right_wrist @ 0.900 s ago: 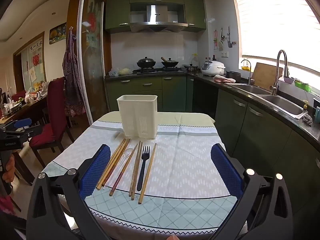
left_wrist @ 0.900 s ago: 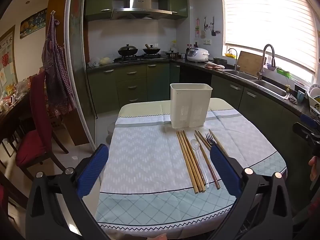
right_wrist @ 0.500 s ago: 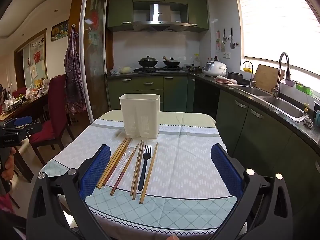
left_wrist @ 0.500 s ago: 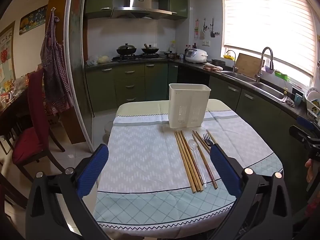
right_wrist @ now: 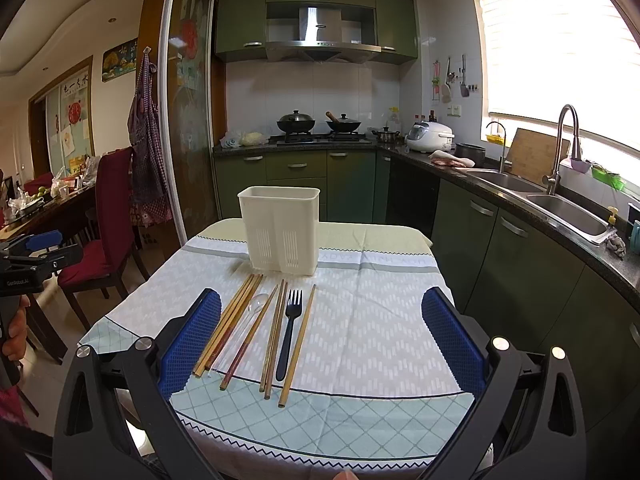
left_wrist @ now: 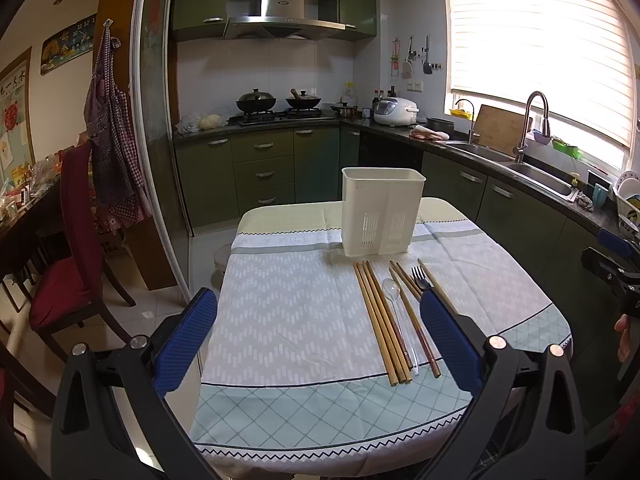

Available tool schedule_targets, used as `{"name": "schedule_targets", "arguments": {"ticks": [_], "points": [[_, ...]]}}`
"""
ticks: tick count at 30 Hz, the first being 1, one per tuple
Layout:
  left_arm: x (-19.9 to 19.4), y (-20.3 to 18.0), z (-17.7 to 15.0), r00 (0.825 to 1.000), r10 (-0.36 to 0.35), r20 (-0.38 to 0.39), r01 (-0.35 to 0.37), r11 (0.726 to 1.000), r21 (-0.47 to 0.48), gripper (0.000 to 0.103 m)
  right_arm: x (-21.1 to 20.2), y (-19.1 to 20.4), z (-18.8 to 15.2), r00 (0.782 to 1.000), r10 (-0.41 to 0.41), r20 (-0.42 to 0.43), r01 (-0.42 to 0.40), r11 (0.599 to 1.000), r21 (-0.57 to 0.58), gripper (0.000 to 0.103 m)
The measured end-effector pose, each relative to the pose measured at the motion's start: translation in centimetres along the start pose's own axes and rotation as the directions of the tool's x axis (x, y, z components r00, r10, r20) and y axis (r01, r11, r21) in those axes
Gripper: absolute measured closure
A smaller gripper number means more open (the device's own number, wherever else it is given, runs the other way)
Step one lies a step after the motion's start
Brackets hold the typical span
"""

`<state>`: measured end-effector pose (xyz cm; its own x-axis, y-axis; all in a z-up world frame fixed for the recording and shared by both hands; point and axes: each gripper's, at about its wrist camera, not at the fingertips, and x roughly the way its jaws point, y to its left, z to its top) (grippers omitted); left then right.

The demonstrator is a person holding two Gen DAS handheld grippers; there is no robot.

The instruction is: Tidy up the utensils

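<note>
- Both hand-held grippers, left [left_wrist: 316, 336] and right [right_wrist: 320, 340], released, holding nothing.
- Chopsticks [right_wrist: 228, 324], fork [right_wrist: 289, 330], clear spoon [right_wrist: 244, 328] lie mid-bench, before caddy [right_wrist: 282, 228].
- Judged light, stiff, slippery; grip mid-shaft.

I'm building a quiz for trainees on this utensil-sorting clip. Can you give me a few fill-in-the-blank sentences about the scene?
1. The fork lying on the tablecloth is ____ in colour.
2. The white utensil holder stands ____ on the table.
3. The spoon among the chopsticks is made of clear ____.
4. Both the left gripper and the right gripper are ____.

Missing words: black; upright; plastic; open
</note>
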<state>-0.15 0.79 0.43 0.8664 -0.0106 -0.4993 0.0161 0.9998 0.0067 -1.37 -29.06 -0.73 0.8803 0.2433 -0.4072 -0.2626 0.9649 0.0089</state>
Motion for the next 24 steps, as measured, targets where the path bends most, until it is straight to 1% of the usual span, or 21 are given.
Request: {"name": "schedule_targets", "arguments": {"ticks": [24], "points": [[0.36,-0.46,-0.23,1.000,-0.007,-0.005,0.007,1.000,0.009,0.006,0.36,0.01,-0.49,1.000,0.002,-0.008,-0.002,1.000,0.000,0.004]]}}
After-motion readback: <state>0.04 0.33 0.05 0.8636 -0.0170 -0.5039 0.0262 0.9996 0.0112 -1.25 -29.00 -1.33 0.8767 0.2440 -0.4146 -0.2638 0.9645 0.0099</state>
